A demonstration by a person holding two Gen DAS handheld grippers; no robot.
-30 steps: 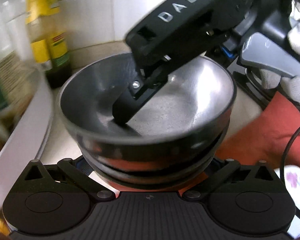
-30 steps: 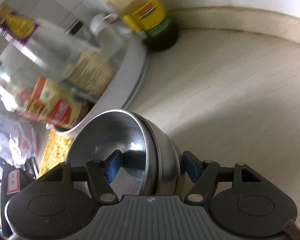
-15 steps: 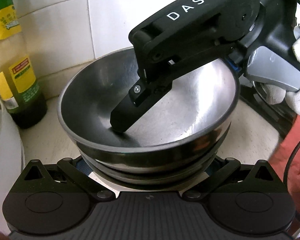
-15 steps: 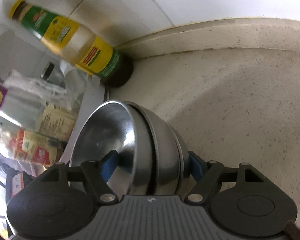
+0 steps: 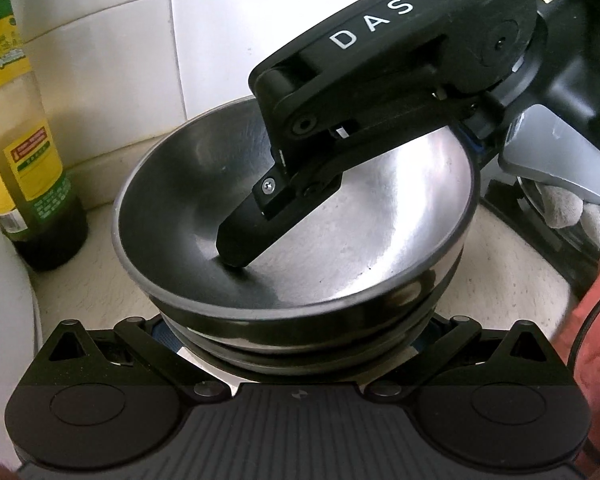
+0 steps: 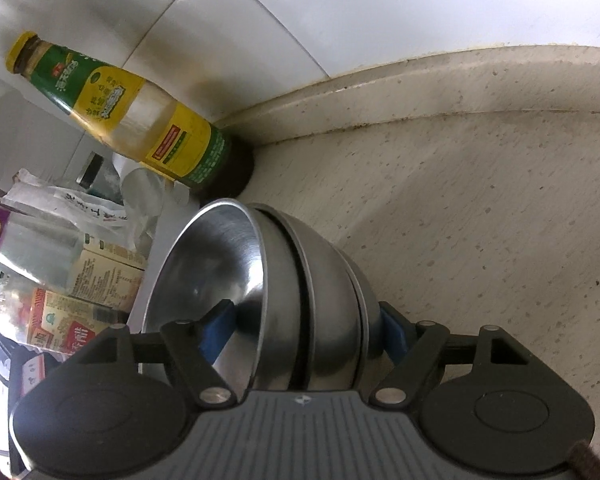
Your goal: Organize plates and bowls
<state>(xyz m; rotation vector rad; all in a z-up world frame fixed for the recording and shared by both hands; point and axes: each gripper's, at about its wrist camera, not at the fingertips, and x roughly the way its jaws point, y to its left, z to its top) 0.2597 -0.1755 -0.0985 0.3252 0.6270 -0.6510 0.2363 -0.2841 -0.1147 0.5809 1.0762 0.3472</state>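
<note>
My right tongs [image 6: 300, 330] straddle the wall of a nested stack of steel bowls [image 5: 300, 240], one blue pad [image 6: 218, 326] inside the top bowl and the other on the outside of the stack; because the pinch spans several walls at once, the jaws stand fairly wide, and they appear to be gripping the stack so that all the bowls travel as one unit. In the left wrist view the inner finger [image 5: 256, 236] reaches down to the bottom of the top bowl, which I judge keeps the nest from slipping apart. My left tongs [image 5: 296, 330] sit low at the near side of the stack, just under its rim; the bowls hide the pads, so I cannot tell whether these jaws are pressing the stack or merely steadying it from below. The stack is at the back corner of the table [image 6: 480, 220], near the tiled wall [image 5: 120, 40] and close beside a yellow-labelled bottle [image 6: 140, 120], a spot out of the working area and, in my judgement, the intended resting place. A gloved hand [image 5: 572, 200] works the trigger of the right tool.
</note>
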